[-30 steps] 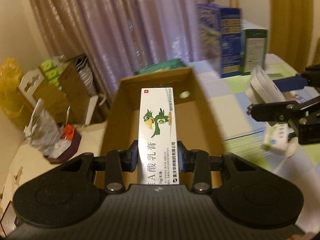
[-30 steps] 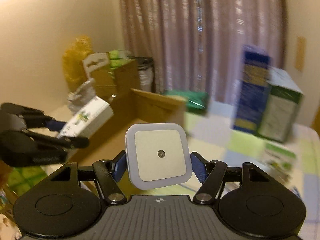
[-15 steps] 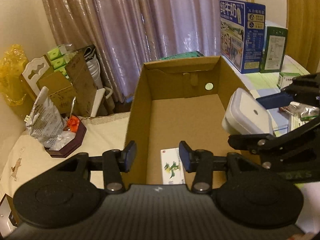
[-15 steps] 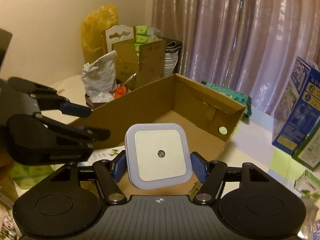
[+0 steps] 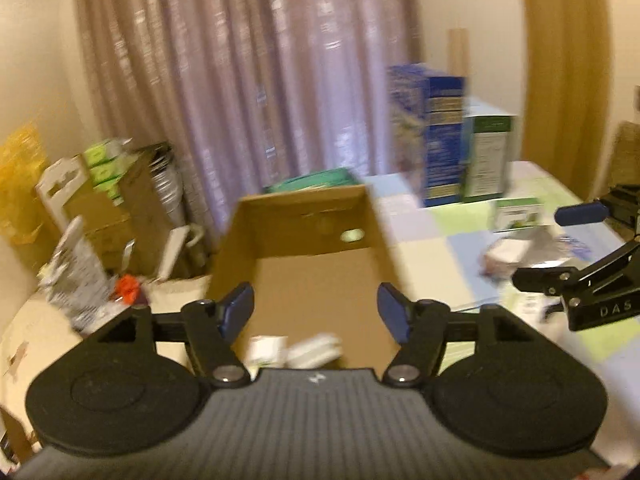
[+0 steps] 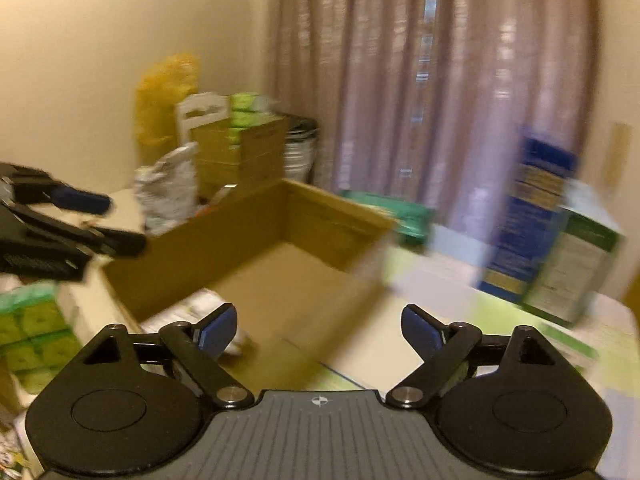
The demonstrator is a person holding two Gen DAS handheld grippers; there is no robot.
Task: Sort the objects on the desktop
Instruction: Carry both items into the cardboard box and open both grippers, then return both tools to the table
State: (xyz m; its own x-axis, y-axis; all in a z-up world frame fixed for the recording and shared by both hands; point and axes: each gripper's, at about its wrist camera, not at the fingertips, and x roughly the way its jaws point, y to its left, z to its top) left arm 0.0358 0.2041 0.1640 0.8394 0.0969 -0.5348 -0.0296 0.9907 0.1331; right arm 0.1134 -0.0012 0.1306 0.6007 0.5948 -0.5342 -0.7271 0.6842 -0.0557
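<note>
Below both grippers' spreading, empty jaws, the white nightlight [image 5: 316, 354] lies in the cardboard box [image 5: 304, 216].

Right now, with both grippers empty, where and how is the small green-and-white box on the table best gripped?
Take the small green-and-white box across its two narrow side faces, about mid-height, coming from the front with the right gripper, whose jaws are opening with nothing between them. It seems to stand upright, broad face toward the camera, clear of the cartons behind.
</note>
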